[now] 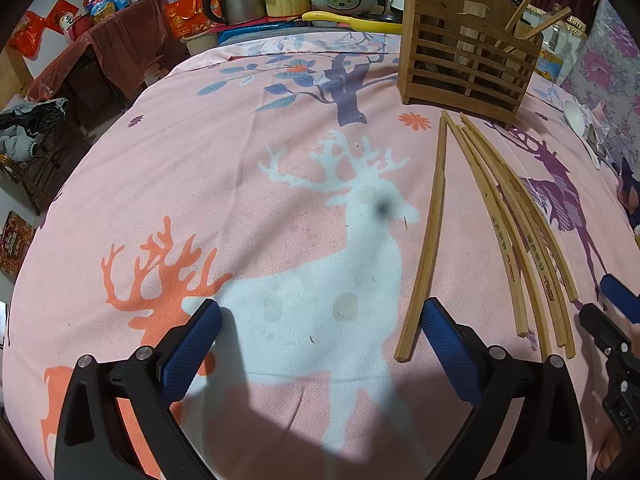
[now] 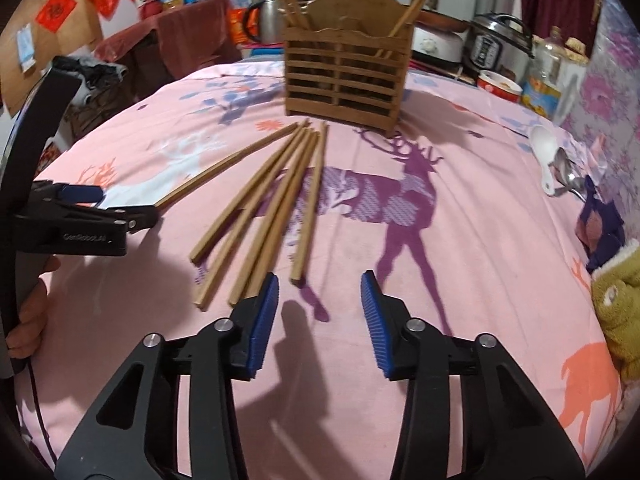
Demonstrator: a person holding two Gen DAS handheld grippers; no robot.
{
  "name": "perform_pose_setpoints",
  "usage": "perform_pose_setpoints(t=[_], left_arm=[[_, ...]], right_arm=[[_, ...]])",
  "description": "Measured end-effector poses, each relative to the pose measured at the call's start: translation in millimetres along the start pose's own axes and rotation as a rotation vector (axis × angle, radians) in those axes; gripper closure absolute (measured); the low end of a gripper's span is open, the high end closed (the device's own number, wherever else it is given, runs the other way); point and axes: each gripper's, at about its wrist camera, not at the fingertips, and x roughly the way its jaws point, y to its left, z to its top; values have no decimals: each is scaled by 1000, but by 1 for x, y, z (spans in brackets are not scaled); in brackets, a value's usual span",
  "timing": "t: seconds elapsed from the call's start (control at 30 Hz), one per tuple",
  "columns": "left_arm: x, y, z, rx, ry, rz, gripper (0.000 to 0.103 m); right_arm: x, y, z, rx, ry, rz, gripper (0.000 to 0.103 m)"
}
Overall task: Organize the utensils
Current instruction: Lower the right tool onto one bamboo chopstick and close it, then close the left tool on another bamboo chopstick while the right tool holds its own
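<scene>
**Wooden chopsticks loose on the cloth, both grippers empty**

Your left gripper (image 1: 322, 330) sits with jaws wide apart over the white deer print, nothing between the blue pads. Your right gripper (image 2: 320, 314) has jaws partly apart, also empty; its left pad (image 2: 264, 320) is just beside the near ends of the chopsticks (image 2: 272, 200), contact unclear.

Five chopsticks lie fanned on the pink deer-print cloth (image 2: 400, 360), tips converging toward the slatted wooden holder (image 2: 346, 80) standing behind them. One lies apart to the left of the other four. A few more chopsticks (image 2: 404, 16) already stand in the holder.

Readable text: "GenRobot.AI" (image 2: 86, 237) on the left gripper body in the right wrist view. Printed marks on two chopsticks (image 1: 502, 236), too small to read. White spoon (image 2: 546, 152) and metal spoons (image 2: 566, 172) lie at the cloth's right edge.
</scene>
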Motion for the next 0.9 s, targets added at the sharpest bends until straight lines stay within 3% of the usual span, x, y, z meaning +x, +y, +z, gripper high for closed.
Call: perform_pose_setpoints(t=[0.3, 0.37, 0.4, 0.53, 0.73, 0.9], left_arm=[[0, 0, -1, 0, 0, 1, 4], [-1, 0, -1, 1, 0, 1, 4], [-1, -1, -1, 1, 1, 1, 4], [-3, 0, -1, 8, 1, 2, 4], [-8, -9, -5, 59, -8, -11, 5], [-12, -18, -7, 102, -28, -40, 23]], right_arm=[[19, 13, 9, -33, 54, 5, 76], [20, 12, 10, -26, 56, 12, 91], [20, 10, 9, -16, 56, 2, 94], [17, -8, 5, 66, 61, -33, 95], [9, -20, -4, 109, 54, -3, 90], [13, -17, 0, 98, 57, 11, 88]])
